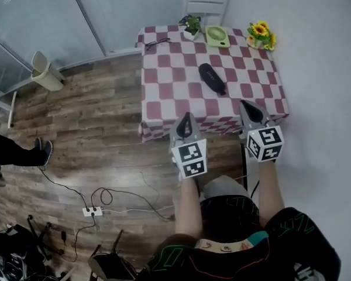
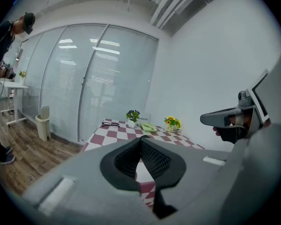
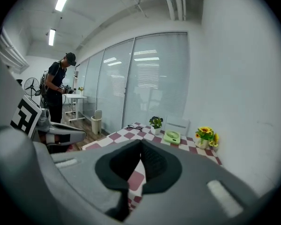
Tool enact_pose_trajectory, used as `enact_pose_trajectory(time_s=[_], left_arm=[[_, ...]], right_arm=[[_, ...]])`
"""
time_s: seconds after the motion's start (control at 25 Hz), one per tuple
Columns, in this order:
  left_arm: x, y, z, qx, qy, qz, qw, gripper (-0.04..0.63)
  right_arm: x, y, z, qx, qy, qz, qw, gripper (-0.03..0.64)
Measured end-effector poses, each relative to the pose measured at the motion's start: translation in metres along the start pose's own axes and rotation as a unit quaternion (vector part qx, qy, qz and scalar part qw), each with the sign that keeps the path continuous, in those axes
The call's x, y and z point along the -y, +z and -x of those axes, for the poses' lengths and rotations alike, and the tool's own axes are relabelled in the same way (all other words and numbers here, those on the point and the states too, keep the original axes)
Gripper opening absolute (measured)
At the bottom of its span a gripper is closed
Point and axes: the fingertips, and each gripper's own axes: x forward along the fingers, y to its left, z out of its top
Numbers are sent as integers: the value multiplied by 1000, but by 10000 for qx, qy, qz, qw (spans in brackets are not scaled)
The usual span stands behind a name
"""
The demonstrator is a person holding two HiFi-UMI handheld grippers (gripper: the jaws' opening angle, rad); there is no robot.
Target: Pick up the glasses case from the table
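1. No writing can be read. The cube on each gripper bears black-and-white square markers. A faint mark on the case (image 1: 212, 78) is too small to make out.
2. A small white pot (image 1: 192, 33) at the far edge of the table (image 1: 164, 107) holds a green plant. A pot at the far right corner holds sunflowers (image 1: 261, 33). Between them lies a green fan (image 1: 217, 36). A pale bin (image 1: 45, 70) stands on the floor by the glass wall; what is in it cannot be seen.
3. The case is black, oblong and round-ended, and it is closed. It lies diagonally on the red-and-white checked cloth near the middle of the table, apart from everything else.
4. A pair of glasses (image 1: 157, 42) lies at the far left corner.
5. The left gripper (image 1: 186, 117) is at the table's near edge, with its jaws together and nothing between them.
6. The right gripper (image 1: 244, 103) is over the near right corner, also closed and empty. Both point toward the case and are well apart from it.
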Motion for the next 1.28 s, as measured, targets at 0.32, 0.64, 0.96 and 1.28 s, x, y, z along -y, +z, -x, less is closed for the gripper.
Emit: enact_pose_trajectory(time_s=[0.32,0.64,0.96,1.28], left_arm=[[-9,23,-30,131,-44,2,9999,6],[-12,56,-75,270,-62,-247,9993,6],[13,76,-145,258,-203,-546,9980,6],[8,46,-209,-366,-93,-511,9980,6]], right_arm=[[13,24,-25,63,-16,114,9999,3],[42,42,-50,347,-98,1,9994,4],[94,47,-92,508,-134,-197,9984,3],[118,21,-163,29,315,-449,9985,5]])
